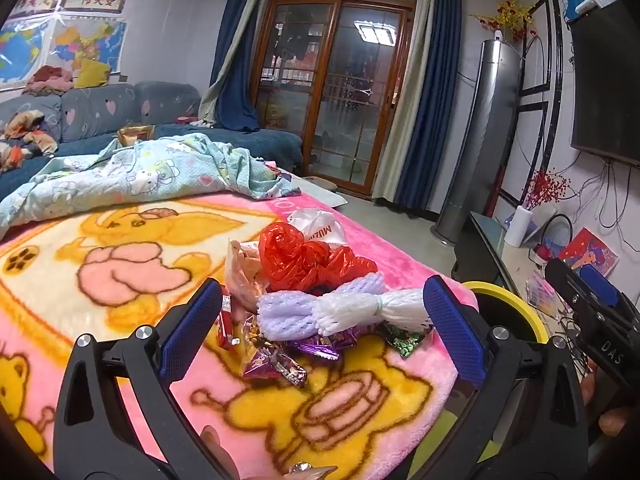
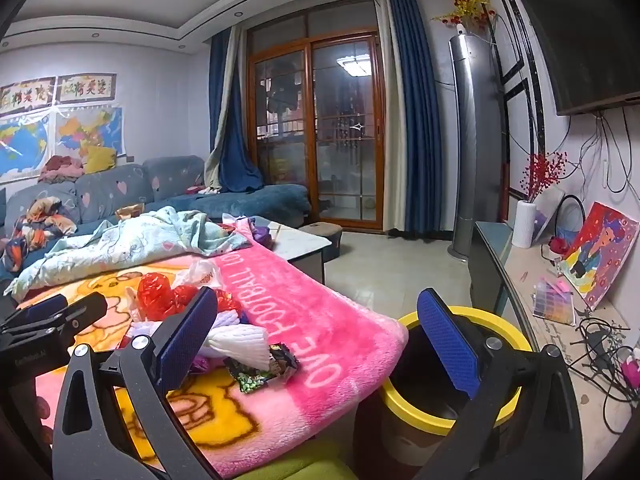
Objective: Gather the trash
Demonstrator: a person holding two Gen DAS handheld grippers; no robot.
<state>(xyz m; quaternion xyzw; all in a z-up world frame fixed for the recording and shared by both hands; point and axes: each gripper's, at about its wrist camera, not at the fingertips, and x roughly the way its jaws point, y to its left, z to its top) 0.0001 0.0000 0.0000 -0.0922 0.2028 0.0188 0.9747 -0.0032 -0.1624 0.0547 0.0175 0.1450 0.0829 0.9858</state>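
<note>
Left wrist view shows my big pink blanket (image 1: 120, 280) with yellow bears, spread out in front of me. Next to its edge stands my bin (image 2: 460, 412) with a yellow rim. On the blanket sits a small heap of trash. A red plastic bag (image 1: 308, 258) is on top, touching a white bag (image 1: 320, 226) behind it. Two foam nets (image 1: 340, 312) lie in front. Shiny candy wrappers (image 1: 280, 364) lie closest to me. My left tongs (image 1: 320, 328) are wide open, near the heap, holding nothing. My right tongs (image 2: 320, 340) are wide open too, one finger over the bin.
</note>
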